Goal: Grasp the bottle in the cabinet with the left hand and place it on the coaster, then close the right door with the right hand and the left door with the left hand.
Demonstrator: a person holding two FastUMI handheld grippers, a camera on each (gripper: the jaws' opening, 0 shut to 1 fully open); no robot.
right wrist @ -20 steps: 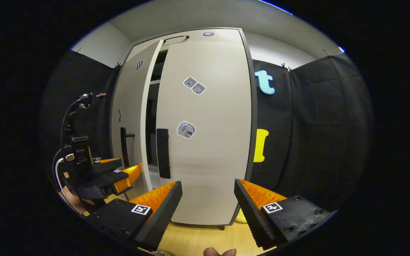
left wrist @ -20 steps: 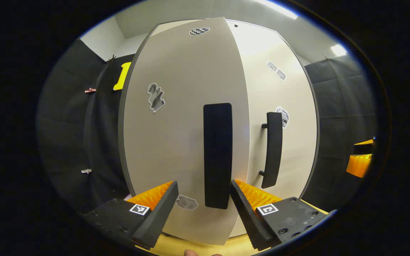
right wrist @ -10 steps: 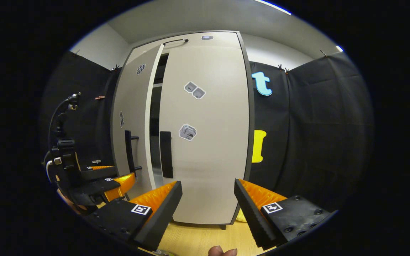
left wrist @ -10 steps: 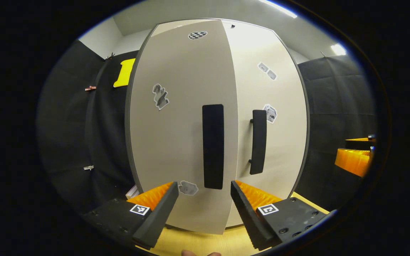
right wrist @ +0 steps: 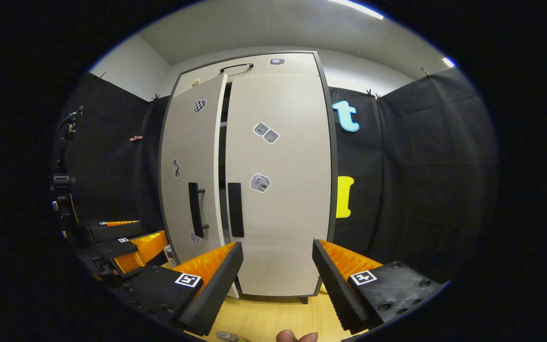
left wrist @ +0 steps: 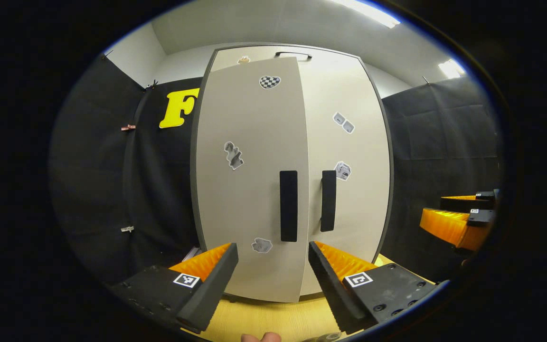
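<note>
cabinet (right wrist: 283,61): tall pale unit on a wooden worktop (right wrist: 273,318), dark trim, small carry handle on its top panel.
right door (right wrist: 283,190): sits flush in the frame in the right gripper view; looks shut.
left door (left wrist: 249,180): not home. Right gripper view shows a dark gap between its free edge and the right door, so it is ajar by a little.
handling, doors: stiff flat panels on side hinges, light to swing; judged that a push on the free edge near the bar does it, no grasp needed.
take-hold points: left door handle (left wrist: 288,205), a black vertical bar standing off on posts; right door handle (left wrist: 328,201) beside it.
left hand-held gripper (left wrist: 272,270): released, fingers spread, nothing between them, well back from the left door and aimed at its handle. Also seen low left in the right gripper view.
right hand-held gripper (right wrist: 277,268): released, empty, clear of the cabinet, facing the right door.
bottle, coaster: cannot be placed from these views.
task state: left door closure looks like the step remaining.
stickers (right wrist: 259,182): small grey picture stickers on both doors, one checkered patch near the top of the left door; no legible brand or text on them.
</note>
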